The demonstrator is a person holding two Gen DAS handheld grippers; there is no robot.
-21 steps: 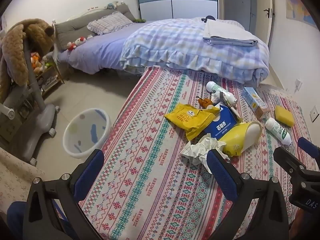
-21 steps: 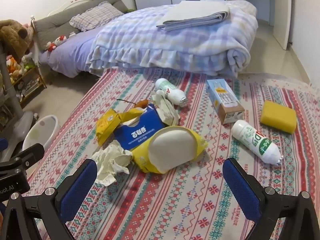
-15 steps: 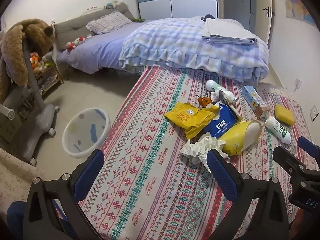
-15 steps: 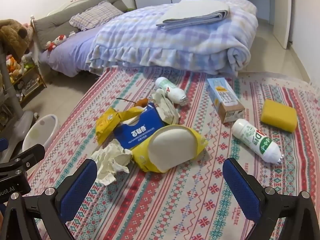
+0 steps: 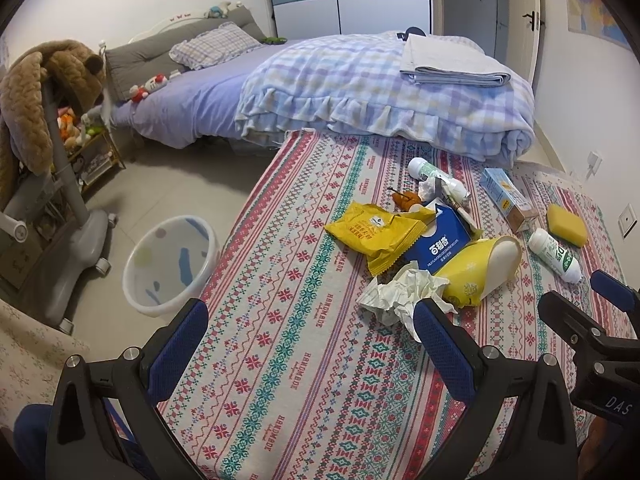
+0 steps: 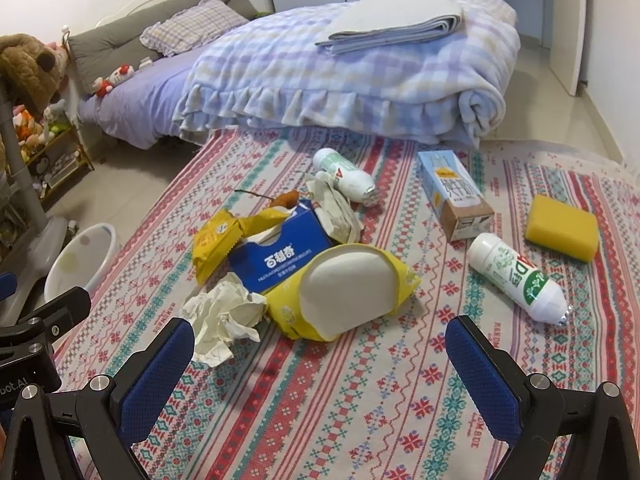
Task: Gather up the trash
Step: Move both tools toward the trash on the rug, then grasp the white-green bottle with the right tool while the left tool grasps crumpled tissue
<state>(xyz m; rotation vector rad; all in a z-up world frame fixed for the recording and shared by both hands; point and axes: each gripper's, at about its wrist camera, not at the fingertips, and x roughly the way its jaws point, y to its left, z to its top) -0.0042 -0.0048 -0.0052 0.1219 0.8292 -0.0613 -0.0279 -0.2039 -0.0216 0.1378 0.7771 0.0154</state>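
The patterned cloth (image 5: 304, 312) has the word "HANDMADE" on it many times, running along its stripes. The blue box (image 6: 276, 264) has big white Chinese letters and a small line of print under them, too small to read. The white bottle (image 6: 516, 276) has green letters, "AD". The right gripper's black body, seen from the left wrist, says "DAS".

right gripper (image 6: 320, 354) open above patterned cloth (image 6: 360, 400); crumpled tissue (image 6: 224, 316) beside yellow wrapper (image 6: 344, 288).
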